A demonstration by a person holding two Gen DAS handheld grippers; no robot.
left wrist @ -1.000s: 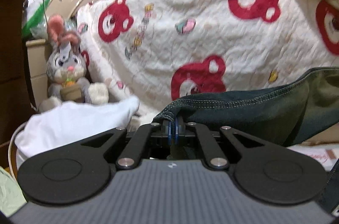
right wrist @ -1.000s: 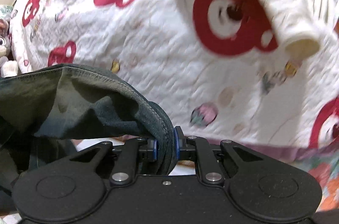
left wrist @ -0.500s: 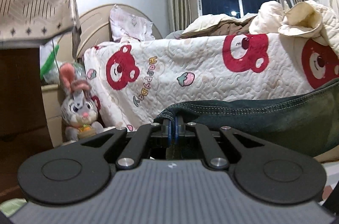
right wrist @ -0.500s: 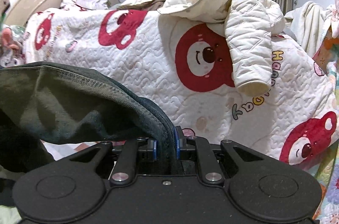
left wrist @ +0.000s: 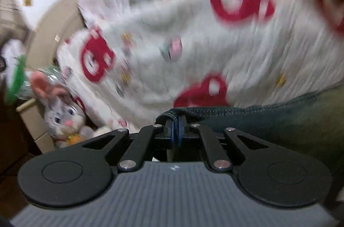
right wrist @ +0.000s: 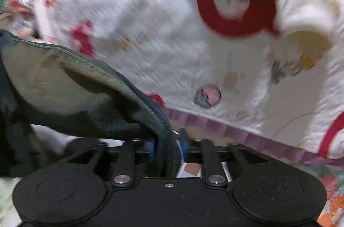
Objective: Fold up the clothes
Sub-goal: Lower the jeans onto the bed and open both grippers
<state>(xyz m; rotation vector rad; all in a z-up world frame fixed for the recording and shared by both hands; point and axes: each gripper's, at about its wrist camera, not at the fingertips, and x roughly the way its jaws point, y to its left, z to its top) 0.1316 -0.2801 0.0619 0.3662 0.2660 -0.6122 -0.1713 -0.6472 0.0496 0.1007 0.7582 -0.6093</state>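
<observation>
- Hanging between the two claws, a dark green garment (left wrist: 279,119) with a stitched hem stretches off to the right side of the left wrist view, in front of the quilt.
- Left gripper (left wrist: 176,132): its blue pads are drawn close together, pinching the garment's folded hem between them.
- Right gripper (right wrist: 167,145): the jaws stand a little apart with the garment's edge (right wrist: 86,85) draped down through the gap; the cloth lies against the left pad (right wrist: 151,147), while the right pad (right wrist: 183,141) looks just clear of it, so I cannot tell whether the grip is firm.
- Behind the garment, a white quilt (left wrist: 215,50) printed with red bears fills both views, blurred.
- A cream padded sleeve (right wrist: 305,12) hangs over the quilt at the upper right of the right wrist view.
- A grey plush rabbit (left wrist: 62,117) sits at the quilt's left edge.
</observation>
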